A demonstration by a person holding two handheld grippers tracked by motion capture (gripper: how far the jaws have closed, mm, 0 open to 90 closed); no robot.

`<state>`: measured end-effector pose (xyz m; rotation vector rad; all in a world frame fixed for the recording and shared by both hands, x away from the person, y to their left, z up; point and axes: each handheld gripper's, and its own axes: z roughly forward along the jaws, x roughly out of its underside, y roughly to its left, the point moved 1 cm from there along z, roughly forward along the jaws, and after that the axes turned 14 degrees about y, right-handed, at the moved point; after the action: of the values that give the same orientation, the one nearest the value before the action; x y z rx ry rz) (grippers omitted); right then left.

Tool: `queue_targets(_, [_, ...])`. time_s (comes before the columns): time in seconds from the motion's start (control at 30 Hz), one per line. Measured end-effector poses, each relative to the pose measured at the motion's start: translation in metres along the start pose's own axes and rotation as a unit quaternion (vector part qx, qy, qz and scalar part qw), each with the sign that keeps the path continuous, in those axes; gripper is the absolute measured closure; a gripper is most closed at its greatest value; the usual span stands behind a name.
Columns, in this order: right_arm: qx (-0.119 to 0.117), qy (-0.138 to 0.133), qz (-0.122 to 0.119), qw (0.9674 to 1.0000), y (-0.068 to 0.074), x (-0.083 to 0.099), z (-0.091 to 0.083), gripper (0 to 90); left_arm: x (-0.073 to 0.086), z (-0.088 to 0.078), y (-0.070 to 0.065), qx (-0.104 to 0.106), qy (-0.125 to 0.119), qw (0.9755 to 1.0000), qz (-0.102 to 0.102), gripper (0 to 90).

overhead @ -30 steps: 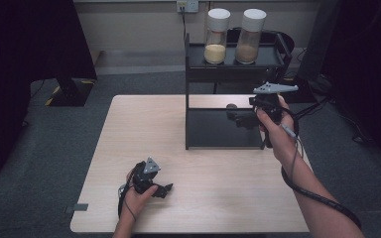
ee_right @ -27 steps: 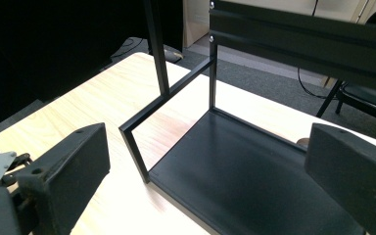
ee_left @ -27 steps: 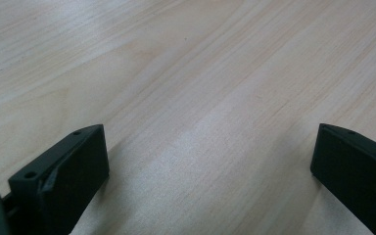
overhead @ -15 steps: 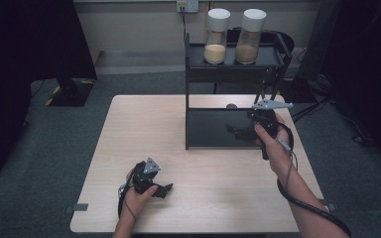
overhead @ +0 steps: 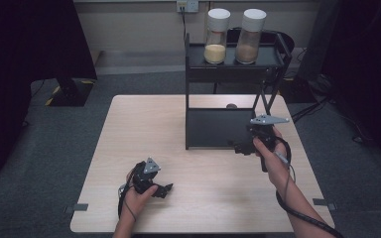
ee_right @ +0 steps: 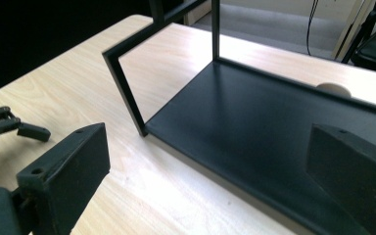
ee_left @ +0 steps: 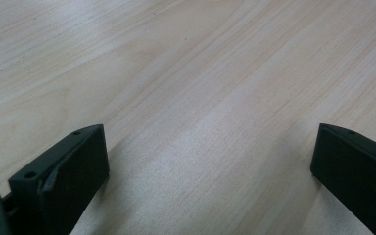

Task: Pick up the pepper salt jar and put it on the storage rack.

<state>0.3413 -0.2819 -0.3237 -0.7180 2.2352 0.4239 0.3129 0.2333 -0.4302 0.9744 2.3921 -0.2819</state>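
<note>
Black two-tier rack [overhead: 218, 126] near right gripper [overhead: 241, 147]; both grippers' fingers wide apart, empty.

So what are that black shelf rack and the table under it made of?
The shelf rack looks like metal with a matte black coating: thin straight bars, flat dull base with a faint sheen. The table looks like pale wood or a wood-grain laminate; long grain streaks show in the left gripper view, which of the two I cannot tell.

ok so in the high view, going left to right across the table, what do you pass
left gripper → front left post of the black rack → right gripper
</note>
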Motion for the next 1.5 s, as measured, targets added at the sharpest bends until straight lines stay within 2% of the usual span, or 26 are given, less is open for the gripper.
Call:
queue_targets(0.7, [-0.011, 0.023, -0.012, 0.9996, -0.001, 0.036, 0.013, 2.1, 0.0, 0.0, 0.0, 0.0, 0.0, 1.0, 0.0, 0.0])
queue_targets(1.03, [-0.01, 0.034, -0.011, 0.9993, -0.003, 0.055, 0.016, 2.1, 0.0, 0.0, 0.0, 0.0, 0.0, 1.0, 0.0, 0.0])
queue_targets(1.17, [-0.005, 0.036, -0.02, 0.9992, -0.003, 0.063, 0.017, 2.1, 0.0, 0.0, 0.0, 0.0, 0.0, 1.0, 0.0, 0.0])
queue_targets(1.5, [-0.003, 0.044, -0.023, 0.9988, -0.007, 0.083, 0.014, 2.1, 0.0, 0.0, 0.0, 0.0, 0.0, 1.0, 0.0, 0.0])
